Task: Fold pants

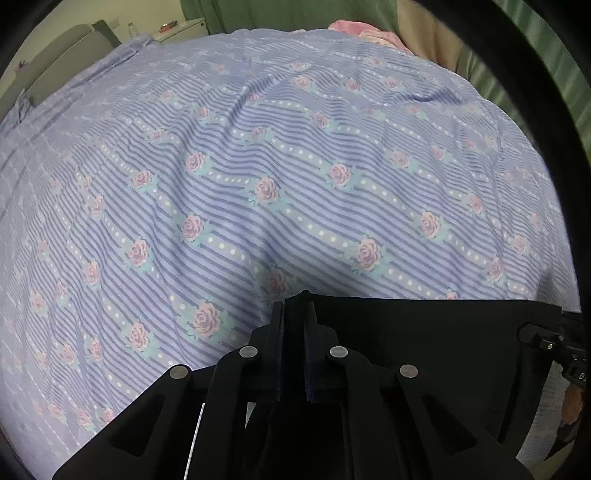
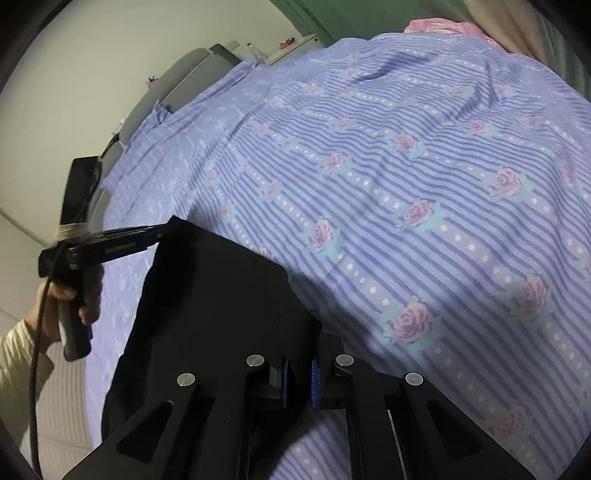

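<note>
Black pants (image 1: pixel 424 332) hang stretched between my two grippers above a bed covered with a blue striped rose-print sheet (image 1: pixel 258 147). My left gripper (image 1: pixel 295 306) is shut on one top corner of the pants. My right gripper (image 2: pixel 299 369) is shut on the other corner of the pants (image 2: pixel 214 295). In the right wrist view the left gripper (image 2: pixel 162 232) shows at the left, pinching the far corner of the fabric. The lower part of the pants is hidden below both views.
A pink cloth (image 1: pixel 365 31) lies at the far end of the bed. A grey headboard (image 2: pixel 184 74) and a white nightstand with a bottle (image 1: pixel 173 29) stand at the far left. Green curtains (image 1: pixel 546 74) hang on the right.
</note>
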Motion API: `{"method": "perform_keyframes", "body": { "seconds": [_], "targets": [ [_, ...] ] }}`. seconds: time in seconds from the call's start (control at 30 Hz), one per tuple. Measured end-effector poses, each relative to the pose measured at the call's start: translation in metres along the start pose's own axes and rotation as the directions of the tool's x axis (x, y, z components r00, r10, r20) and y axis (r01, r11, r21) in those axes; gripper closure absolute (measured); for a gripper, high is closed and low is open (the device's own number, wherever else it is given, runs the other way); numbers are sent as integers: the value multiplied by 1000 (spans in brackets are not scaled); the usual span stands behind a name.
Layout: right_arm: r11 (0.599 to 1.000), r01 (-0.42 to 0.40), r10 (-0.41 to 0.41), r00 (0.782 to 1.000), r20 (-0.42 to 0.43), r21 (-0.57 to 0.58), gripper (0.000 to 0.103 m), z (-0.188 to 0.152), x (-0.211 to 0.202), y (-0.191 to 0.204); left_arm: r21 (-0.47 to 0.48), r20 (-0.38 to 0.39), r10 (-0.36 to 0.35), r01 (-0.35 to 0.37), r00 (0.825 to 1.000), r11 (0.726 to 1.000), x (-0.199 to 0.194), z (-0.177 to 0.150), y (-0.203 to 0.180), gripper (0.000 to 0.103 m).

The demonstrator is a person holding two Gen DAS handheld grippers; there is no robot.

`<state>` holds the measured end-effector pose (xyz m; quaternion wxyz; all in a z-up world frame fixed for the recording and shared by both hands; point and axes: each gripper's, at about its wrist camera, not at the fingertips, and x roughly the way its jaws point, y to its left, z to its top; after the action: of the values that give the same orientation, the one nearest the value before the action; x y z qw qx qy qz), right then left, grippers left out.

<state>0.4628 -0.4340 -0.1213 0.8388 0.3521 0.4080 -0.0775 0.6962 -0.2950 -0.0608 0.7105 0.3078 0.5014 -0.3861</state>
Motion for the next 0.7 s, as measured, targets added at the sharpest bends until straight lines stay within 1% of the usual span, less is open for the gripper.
{"method": "perform_keyframes", "body": {
  "seconds": [0.07, 0.2, 0.3, 0.37, 0.47, 0.53, 0.6, 0.7],
  "targets": [
    [1000, -1, 1, 1000, 16, -16, 94, 3, -7, 9, -13, 18, -14, 14, 1000, 1000, -9, 0, 0, 94],
    [998, 2, 2, 998, 62, -70, 94, -8, -34, 28, -14, 110, -56, 58, 992, 998, -52, -17, -4, 95],
    [988, 35, -19, 994, 110, -150, 94, -16, -61, 55, -15, 155, -47, 50, 987, 999, -81, -36, -6, 95],
    [972, 55, -23, 990, 140, -229, 94, -21, -79, 81, -29, 181, -39, 45, 983, 999, -100, -48, -5, 95],
    [949, 48, -6, 991, 136, -312, 94, -27, -97, 113, -99, 243, -26, 51, 970, 994, -138, -71, 5, 95],
    [931, 39, 7, 992, 125, -364, 94, -36, -107, 131, -126, 263, -11, 46, 965, 991, -155, -85, 16, 95],
    [905, 30, 16, 995, 103, -425, 94, -48, -114, 155, -139, 265, 4, 34, 964, 990, -175, -103, 23, 95],
    [900, 14, 14, 998, 61, -436, 94, -62, -119, 172, -165, 246, 26, 16, 969, 986, -193, -122, 32, 95]
  ]
}}
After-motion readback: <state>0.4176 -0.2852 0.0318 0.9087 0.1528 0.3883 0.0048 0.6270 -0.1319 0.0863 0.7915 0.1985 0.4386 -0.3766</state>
